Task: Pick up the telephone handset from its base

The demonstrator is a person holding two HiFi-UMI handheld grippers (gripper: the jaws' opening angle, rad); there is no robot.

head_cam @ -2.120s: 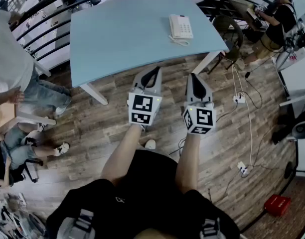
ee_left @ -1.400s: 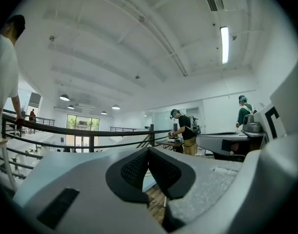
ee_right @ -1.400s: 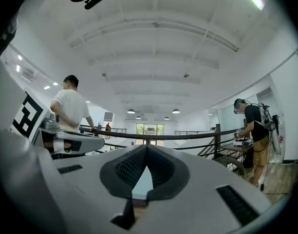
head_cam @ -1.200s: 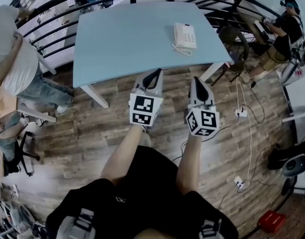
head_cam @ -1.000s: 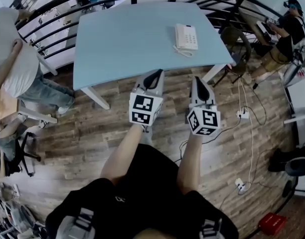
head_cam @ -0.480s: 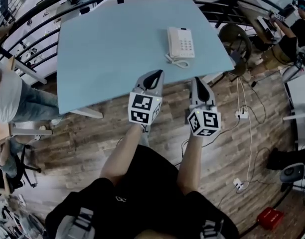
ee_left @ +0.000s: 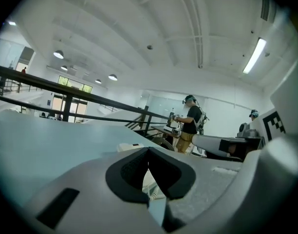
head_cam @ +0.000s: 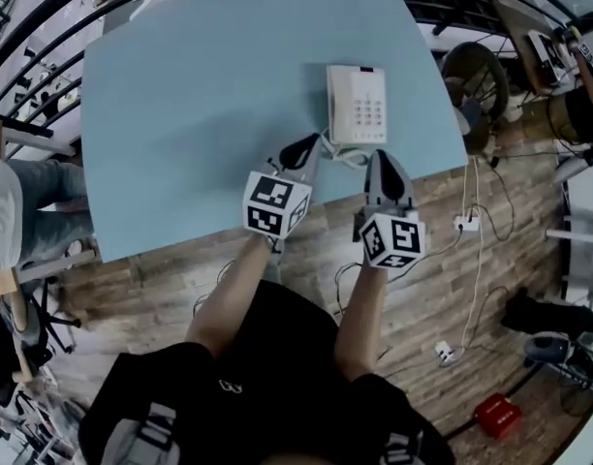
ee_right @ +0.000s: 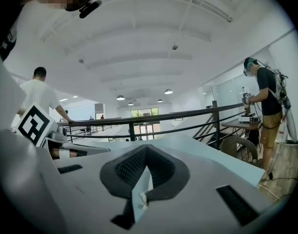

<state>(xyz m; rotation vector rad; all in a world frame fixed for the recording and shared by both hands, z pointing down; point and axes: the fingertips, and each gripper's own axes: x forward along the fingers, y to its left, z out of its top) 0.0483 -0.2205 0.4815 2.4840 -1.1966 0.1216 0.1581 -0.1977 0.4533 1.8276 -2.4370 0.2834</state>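
**Head view.** Blue table (head_cam: 200,114) fills the upper frame. White telephone (head_cam: 357,105) sits near the table's near edge. Handset (head_cam: 338,103) is seated on the base, at 9 o'clock of the keypad (head_cam: 370,114). Coiled cord (head_cam: 343,153) lies at the phone's 6 o'clock. Left gripper (head_cam: 301,149) has its tip over the table edge, with the phone at its 1 o'clock, not touching. Right gripper (head_cam: 385,163) is just beside the cord, with the phone at its 11 o'clock, also clear of it.

**Left gripper view.** Jaws pressed together tip to tip, nothing between them. Telephone just beyond the tips at 11 o'clock. A person (ee_left: 190,123) stands far off at 1 o'clock.

**Right gripper view.** Jaws likewise closed at the tips and empty. A dark railing (ee_right: 163,115) crosses at 12 o'clock beyond the table.
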